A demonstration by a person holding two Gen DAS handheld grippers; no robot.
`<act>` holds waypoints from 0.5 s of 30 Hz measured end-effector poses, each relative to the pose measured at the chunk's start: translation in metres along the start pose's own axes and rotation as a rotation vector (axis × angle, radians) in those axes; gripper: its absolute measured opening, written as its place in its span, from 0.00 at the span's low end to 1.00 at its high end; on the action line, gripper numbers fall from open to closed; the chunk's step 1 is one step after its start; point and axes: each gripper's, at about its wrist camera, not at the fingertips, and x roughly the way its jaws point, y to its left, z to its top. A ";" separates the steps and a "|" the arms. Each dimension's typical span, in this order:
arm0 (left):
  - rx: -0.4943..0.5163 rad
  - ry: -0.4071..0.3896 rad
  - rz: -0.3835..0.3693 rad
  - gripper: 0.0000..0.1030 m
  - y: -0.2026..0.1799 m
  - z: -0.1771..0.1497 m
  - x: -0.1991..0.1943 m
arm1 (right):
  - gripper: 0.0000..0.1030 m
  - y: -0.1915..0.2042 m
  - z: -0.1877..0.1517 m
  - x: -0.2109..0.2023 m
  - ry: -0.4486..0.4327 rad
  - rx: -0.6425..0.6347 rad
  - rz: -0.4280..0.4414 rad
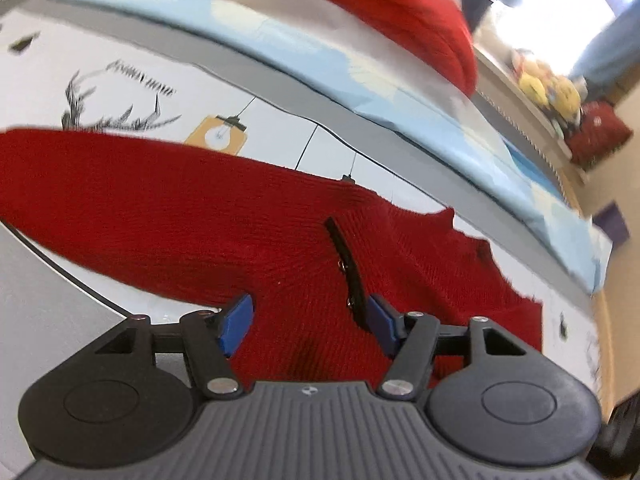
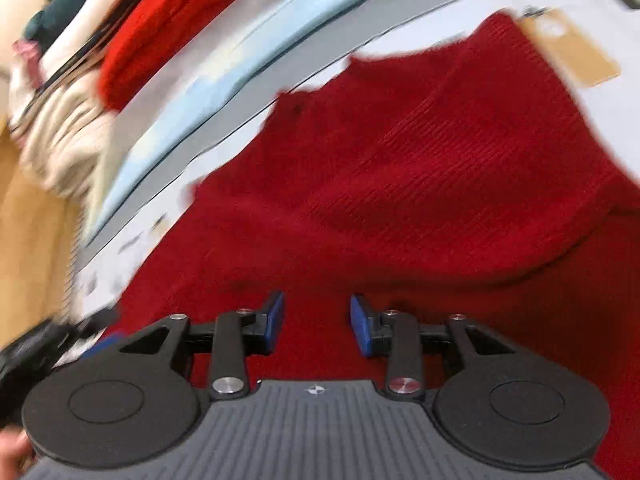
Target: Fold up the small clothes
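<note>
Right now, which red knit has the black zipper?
The dark red sweater spread beneath the left hand-held gripper; the brighter red knit behind shows none.

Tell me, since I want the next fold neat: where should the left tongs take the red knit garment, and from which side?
Probably the near edge of the red knit garment, from above. It lies flat on the printed cloth, so only an edge offers a lip; the left tongs hang open over it.

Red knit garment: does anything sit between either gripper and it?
Nothing visible does. The left gripper and the right gripper are both open directly over the red knit garment, with only its fabric between the blue pads.
</note>
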 end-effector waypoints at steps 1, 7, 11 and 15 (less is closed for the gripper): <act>-0.012 0.003 -0.003 0.66 0.001 0.002 0.003 | 0.38 0.004 -0.001 -0.004 -0.009 -0.028 0.000; 0.023 -0.002 0.030 0.66 -0.008 -0.003 0.013 | 0.48 0.023 0.010 -0.013 -0.217 -0.242 -0.107; 0.008 0.006 0.031 0.66 -0.006 -0.004 0.015 | 0.49 0.018 0.018 0.017 -0.192 -0.266 -0.165; -0.007 0.003 0.013 0.66 -0.005 0.003 0.013 | 0.52 0.030 0.012 0.048 -0.068 -0.274 -0.073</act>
